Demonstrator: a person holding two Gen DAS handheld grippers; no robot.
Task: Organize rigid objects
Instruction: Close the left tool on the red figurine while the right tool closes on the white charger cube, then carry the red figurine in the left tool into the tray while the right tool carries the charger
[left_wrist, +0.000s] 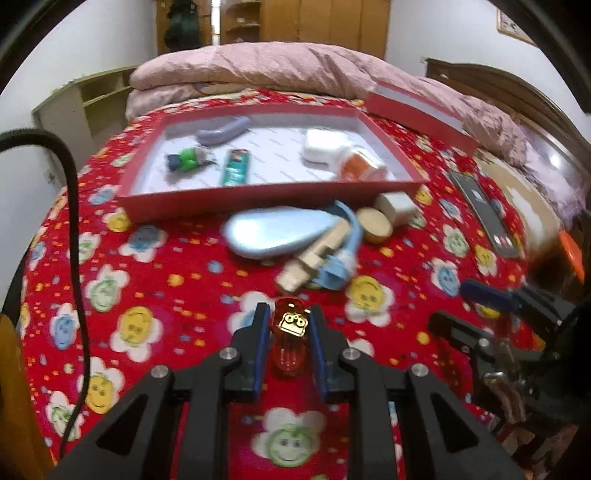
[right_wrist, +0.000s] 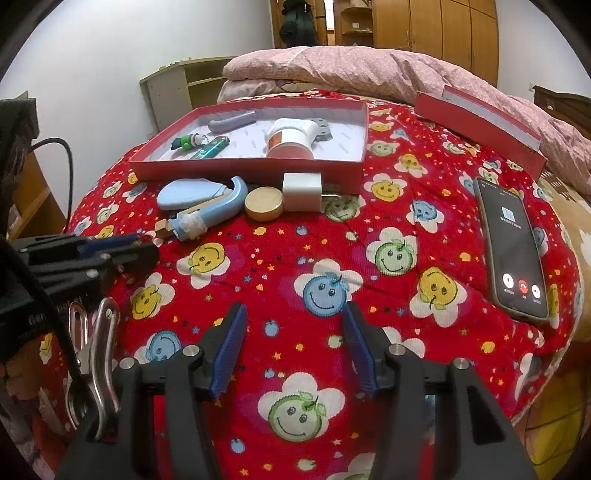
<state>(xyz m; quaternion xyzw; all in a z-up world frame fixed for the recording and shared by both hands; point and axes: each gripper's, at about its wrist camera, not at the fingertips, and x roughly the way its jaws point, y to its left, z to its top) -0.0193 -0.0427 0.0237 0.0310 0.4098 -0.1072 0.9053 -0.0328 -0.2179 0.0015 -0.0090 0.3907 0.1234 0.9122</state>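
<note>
A small red translucent lighter (left_wrist: 290, 338) with a gold emblem is pinched between the blue pads of the left gripper (left_wrist: 290, 325), on the flowered red blanket (left_wrist: 147, 295) well in front of the red tray (left_wrist: 258, 201); this grip is seen only in the left wrist view, since in the right wrist view the left gripper (right_wrist: 147, 251) appears side-on at the left edge and the lighter cannot be made out. The right gripper (right_wrist: 293, 332) is shown with its jaws spread and nothing between them, above bare blanket in front of the tray (right_wrist: 243, 168). Just before the tray's near wall are seen a pale blue oval case (right_wrist: 184, 194), a blue curved piece (right_wrist: 221, 210), a round wooden lid (right_wrist: 264, 203) and a white cube charger (right_wrist: 302, 192). Inside the tray lie a lilac handle (right_wrist: 232, 122), a green figure (right_wrist: 188, 141), a teal lighter (right_wrist: 210, 147) and a white and orange jar (right_wrist: 291, 138). A phone (right_wrist: 511, 247) with a lit call screen, clear only in the right wrist view, lies right of the tray, and a red lid (right_wrist: 476, 125) rests beyond it against the pink quilt (right_wrist: 332, 66).
</note>
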